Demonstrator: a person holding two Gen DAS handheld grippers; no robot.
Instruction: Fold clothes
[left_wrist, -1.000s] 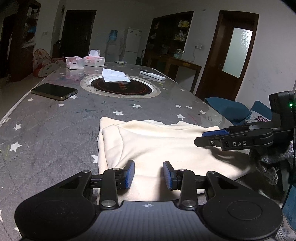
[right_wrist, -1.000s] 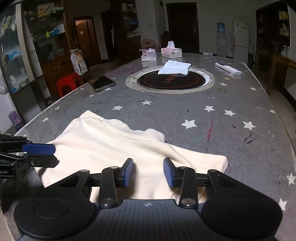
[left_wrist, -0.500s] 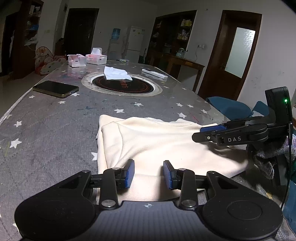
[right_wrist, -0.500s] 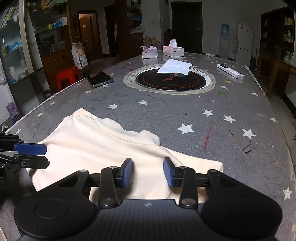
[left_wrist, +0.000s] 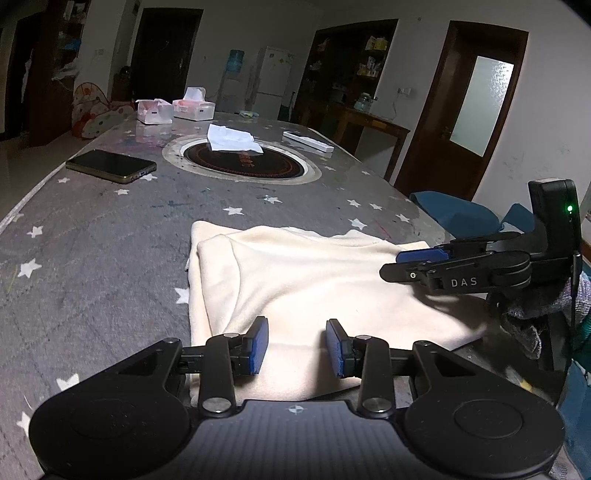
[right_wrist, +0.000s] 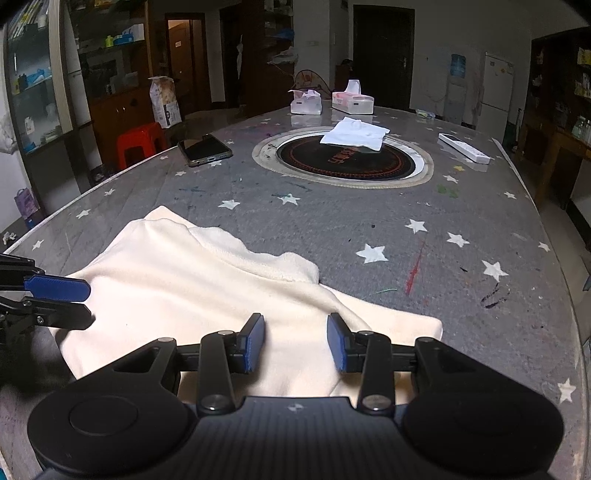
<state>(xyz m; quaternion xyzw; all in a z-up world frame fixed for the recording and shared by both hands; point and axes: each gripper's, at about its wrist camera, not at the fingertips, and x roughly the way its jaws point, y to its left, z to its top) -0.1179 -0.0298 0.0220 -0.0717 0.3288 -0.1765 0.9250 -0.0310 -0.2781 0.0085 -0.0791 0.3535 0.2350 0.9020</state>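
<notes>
While both jaws gape empty, left gripper (left_wrist: 296, 346) and right gripper (right_wrist: 295, 343) over cream garment (right_wrist: 207, 291) at table's (right_wrist: 369, 221) 6 o'clock, phone (right_wrist: 205, 149) 10 o'clock, tissue boxes (right_wrist: 332, 101) 12 o'clock with tissues poking out, remote (right_wrist: 464, 148) 2 o'clock.

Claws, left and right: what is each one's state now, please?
Left claw: open, holding nothing, above the cream fleece garment.
Right claw: open, holding nothing.

Phone (left_wrist: 110, 165) on starred table (left_wrist: 92, 236), tissue (right_wrist: 355, 133) on round hob (right_wrist: 343, 159), two tissue boxes (right_wrist: 352, 101), white remote (right_wrist: 464, 148), red stool (right_wrist: 140, 142)
</notes>
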